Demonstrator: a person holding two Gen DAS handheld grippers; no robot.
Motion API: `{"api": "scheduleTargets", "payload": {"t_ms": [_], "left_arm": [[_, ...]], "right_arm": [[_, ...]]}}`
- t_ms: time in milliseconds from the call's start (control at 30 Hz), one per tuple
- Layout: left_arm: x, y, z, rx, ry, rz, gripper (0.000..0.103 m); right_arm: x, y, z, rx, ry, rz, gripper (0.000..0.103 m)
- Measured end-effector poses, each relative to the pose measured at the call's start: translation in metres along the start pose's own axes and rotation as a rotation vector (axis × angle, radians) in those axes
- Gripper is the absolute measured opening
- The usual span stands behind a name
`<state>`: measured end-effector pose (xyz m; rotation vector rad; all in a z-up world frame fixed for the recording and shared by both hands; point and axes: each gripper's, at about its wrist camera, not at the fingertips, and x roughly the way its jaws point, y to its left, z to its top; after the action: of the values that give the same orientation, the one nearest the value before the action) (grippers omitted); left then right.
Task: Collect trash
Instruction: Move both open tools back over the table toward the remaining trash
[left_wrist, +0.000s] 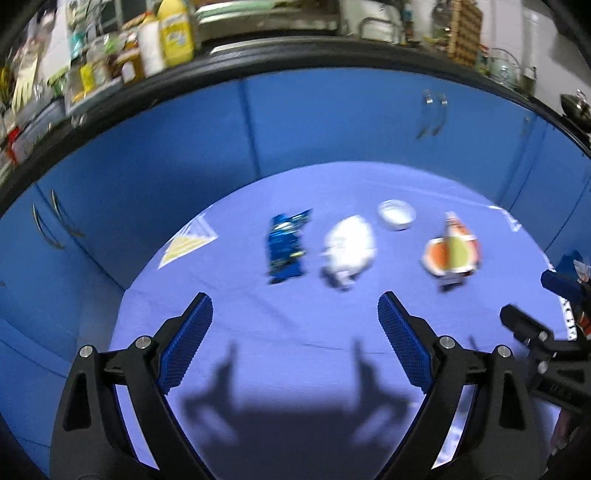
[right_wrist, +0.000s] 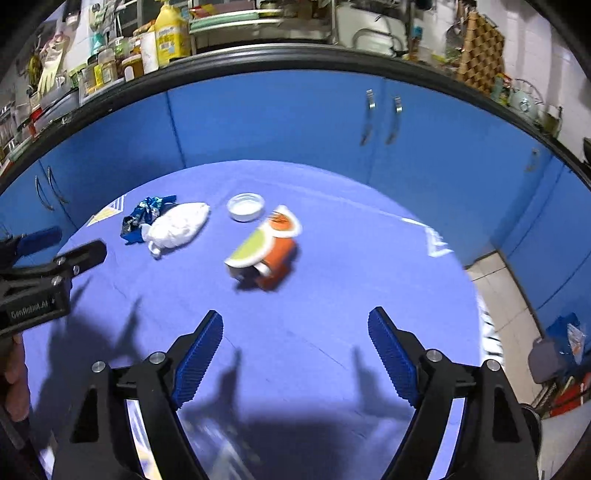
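Trash lies in a row on a purple round table (left_wrist: 258, 332) (right_wrist: 332, 314). From left come a crumpled blue wrapper (left_wrist: 286, 245) (right_wrist: 144, 218), a crumpled white tissue (left_wrist: 349, 251) (right_wrist: 177, 229), a small white lid (left_wrist: 396, 215) (right_wrist: 246, 206) and a tipped orange cup with a green-and-white lid (left_wrist: 452, 253) (right_wrist: 266, 247). My left gripper (left_wrist: 295, 312) hovers open on the near side of the wrapper and tissue, nothing between its blue pads. My right gripper (right_wrist: 295, 326) is open and empty, short of the orange cup. Each gripper shows at the edge of the other's view.
Blue cabinet doors (left_wrist: 332, 118) (right_wrist: 277, 122) curve behind the table under a dark counter edge. Bottles and jars, among them a yellow bottle (left_wrist: 175, 33) (right_wrist: 170, 35), crowd the counter. Tiled floor (right_wrist: 509, 288) and a blue bag (right_wrist: 565, 339) lie to the right.
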<state>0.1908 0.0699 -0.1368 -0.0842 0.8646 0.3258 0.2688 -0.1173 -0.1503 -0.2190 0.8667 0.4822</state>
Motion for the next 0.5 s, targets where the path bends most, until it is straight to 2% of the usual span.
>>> {"api": "scheduleTargets", "payload": {"t_ms": [100, 500], "left_arm": [[0.016, 0.02, 0.001, -0.015, 0.027, -0.02, 0.09], [0.063, 0.03, 0.028, -0.03, 0.045, -0.051, 0.09]], "right_arm": [[0.017, 0.011, 0.013, 0.008, 0.014, 0.011, 0.079], [0.062, 0.026, 0.046, 0.031, 0.048, -0.012, 0.079]]}}
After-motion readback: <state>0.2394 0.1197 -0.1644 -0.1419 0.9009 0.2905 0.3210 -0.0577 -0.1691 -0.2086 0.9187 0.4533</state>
